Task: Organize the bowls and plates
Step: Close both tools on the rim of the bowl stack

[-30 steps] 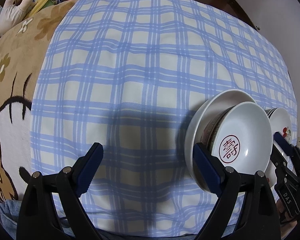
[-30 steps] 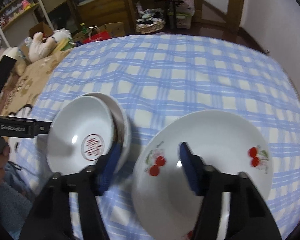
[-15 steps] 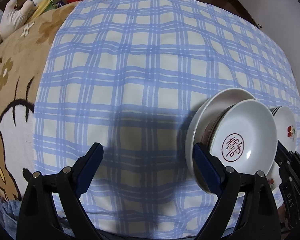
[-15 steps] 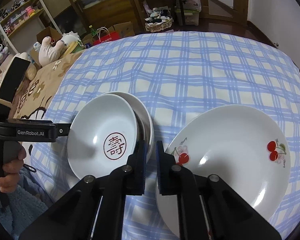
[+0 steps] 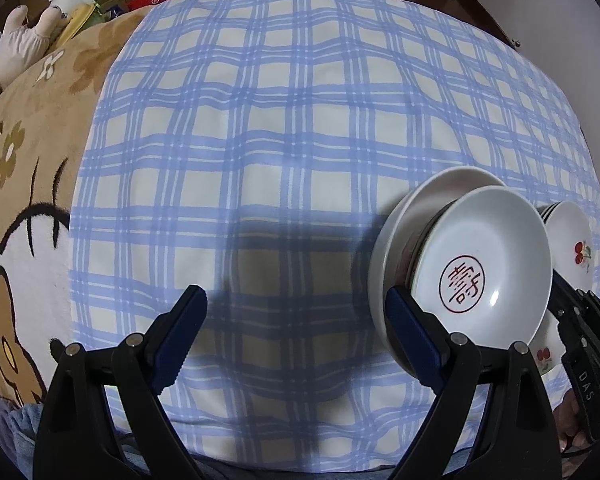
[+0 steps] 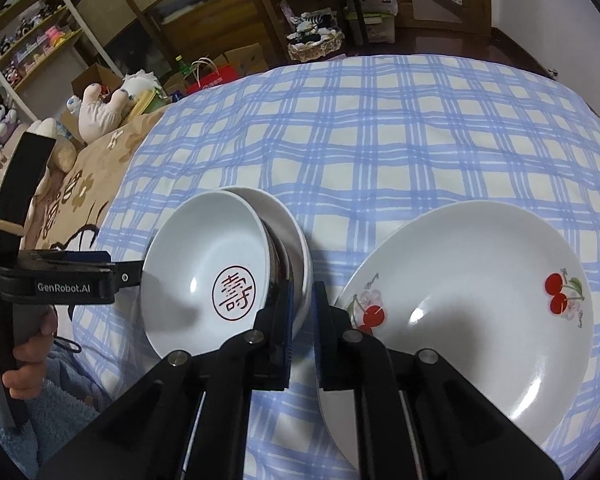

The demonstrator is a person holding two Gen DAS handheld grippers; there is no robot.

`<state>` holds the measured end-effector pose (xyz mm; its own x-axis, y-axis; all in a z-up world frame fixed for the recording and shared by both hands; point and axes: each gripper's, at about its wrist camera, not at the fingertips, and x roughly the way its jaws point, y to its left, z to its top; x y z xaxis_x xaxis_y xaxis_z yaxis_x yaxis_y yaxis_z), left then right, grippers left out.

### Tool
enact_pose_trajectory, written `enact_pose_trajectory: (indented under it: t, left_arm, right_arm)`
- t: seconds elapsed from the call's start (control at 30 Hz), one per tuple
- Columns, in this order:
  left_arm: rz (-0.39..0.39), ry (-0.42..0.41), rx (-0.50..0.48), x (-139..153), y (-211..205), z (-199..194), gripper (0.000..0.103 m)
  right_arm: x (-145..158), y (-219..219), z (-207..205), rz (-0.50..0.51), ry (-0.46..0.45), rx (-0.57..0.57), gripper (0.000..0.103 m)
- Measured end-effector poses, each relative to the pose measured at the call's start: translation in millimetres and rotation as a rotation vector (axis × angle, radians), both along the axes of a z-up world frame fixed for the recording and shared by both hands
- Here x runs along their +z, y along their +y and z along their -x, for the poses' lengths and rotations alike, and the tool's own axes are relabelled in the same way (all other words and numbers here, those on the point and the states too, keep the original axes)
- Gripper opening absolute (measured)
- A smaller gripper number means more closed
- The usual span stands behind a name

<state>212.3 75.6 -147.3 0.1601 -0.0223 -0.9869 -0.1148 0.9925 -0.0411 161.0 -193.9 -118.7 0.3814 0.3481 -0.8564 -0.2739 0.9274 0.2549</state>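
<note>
**Now: bowls tilted beside the cherry plate**

Nearly closed, the right gripper (image 6: 301, 322) has its blue pads a narrow gap apart, and the near rim of the outer bowl (image 6: 284, 224) sits at that gap; whether the pads pinch it I cannot tell. The bowl (image 6: 204, 268) with the red seal nests in the outer one, both tipped so their open faces turn toward the camera and to the person's right, rims standing steeply off the checked cloth (image 6: 380, 140). Just to their right lies the cherry plate (image 6: 468, 312), face up, flat on the cloth.

From the left wrist, the left gripper (image 5: 296, 332) is spread wide and holds nothing. Its right finger (image 5: 410, 334) lies against the outer bowl's (image 5: 384, 256) back. The seal bowl (image 5: 484, 264) faces right, with the plate (image 5: 572, 240) beyond it.
</note>
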Motion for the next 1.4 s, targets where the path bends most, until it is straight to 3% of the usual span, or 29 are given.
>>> enact_pose_trajectory:
  t: [0.2, 0.47, 0.7, 0.9, 1.4]
  left_arm:
    - [0.014, 0.012, 0.018, -1, 0, 0, 0.090]
    - [0.034, 0.012, 0.013, -2, 7, 2, 0.090]
    - [0.027, 0.011, 0.014, -2, 5, 0, 0.090]
    - [0.024, 0.014, 0.014, -2, 5, -1, 0.090]
    - [0.036, 0.011, 0.045, -7, 8, -1, 0.089]
  right_arm:
    - [1, 2, -1, 0.004, 0.017, -0.011, 0.012]
    - [-6, -9, -7, 0.020, 0.060, -0.086, 0.029]
    - [-6, -5, -6, 0.022, 0.040, -0.076, 0.029]
    - [-6, 0, -4, 0.023, 0.033, -0.044, 0.017]
    - [-13, -2, -6, -0.014, 0.054, -0.079, 0.014]
